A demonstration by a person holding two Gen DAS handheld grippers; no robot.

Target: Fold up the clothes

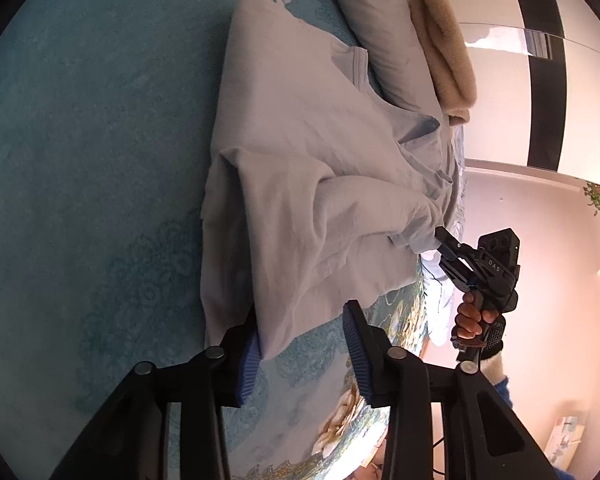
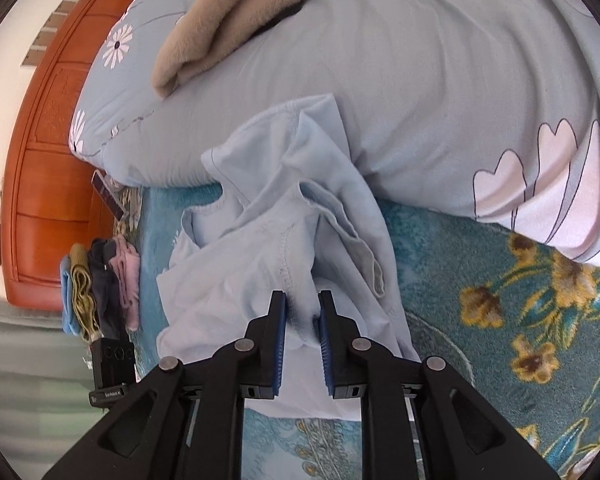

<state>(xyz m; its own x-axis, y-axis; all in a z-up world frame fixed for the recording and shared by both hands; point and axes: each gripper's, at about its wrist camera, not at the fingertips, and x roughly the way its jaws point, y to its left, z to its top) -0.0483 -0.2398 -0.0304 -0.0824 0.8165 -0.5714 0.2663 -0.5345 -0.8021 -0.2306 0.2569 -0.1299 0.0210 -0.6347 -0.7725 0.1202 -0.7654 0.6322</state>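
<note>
The right gripper (image 2: 302, 312) pinches a bunched fold of the pale blue garment (image 2: 268, 216), its blue pads pressing cloth on both sides. The left gripper (image 1: 300, 344) stands parted, with the garment's lower corner lying against its left pad and the right pad bare over the bedspread. The garment lies rumpled on the teal bedspread (image 1: 80, 160), spread away from both grippers toward the pillows. Left of the left gripper the bedspread runs wide and bare; to its right the bed's edge falls away close by, where a hand (image 1: 470, 320) holds the right gripper's handle. Beyond the right gripper a large grey-blue pillow (image 2: 420, 80) presses against the garment's far edge and bars the way, with a beige fleece (image 2: 228, 12) piled on it. To the left of the right gripper a stack of folded clothes (image 2: 100, 284) sits at the bed's edge, with a wooden headboard (image 2: 52, 120) behind it; to the right lies open flowered bedspread.
</note>
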